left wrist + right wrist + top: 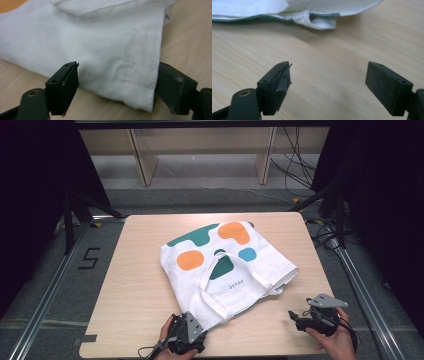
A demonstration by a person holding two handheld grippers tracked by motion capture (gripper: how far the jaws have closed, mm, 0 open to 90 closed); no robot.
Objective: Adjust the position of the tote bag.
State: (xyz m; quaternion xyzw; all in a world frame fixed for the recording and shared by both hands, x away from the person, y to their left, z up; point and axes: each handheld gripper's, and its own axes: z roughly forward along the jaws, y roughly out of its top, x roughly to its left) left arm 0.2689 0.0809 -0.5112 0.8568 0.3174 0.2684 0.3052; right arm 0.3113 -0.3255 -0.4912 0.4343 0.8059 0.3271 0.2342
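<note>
Pale wood counter (140, 285): white tote bag (225, 265) lying flat mid-counter (handles uppermost). Left gripper (117, 82) fingers spread, straddling near corner, not pinching. Right gripper (296, 316) fingers spread, empty, apart. Grasp not yet made.

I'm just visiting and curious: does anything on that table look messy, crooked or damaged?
The tote bag lies askew on the table, turned at an angle to its edges. Its right edge is bunched and folded over near, and a handle lies loose across the front. Nothing looks torn or spilled.
</note>
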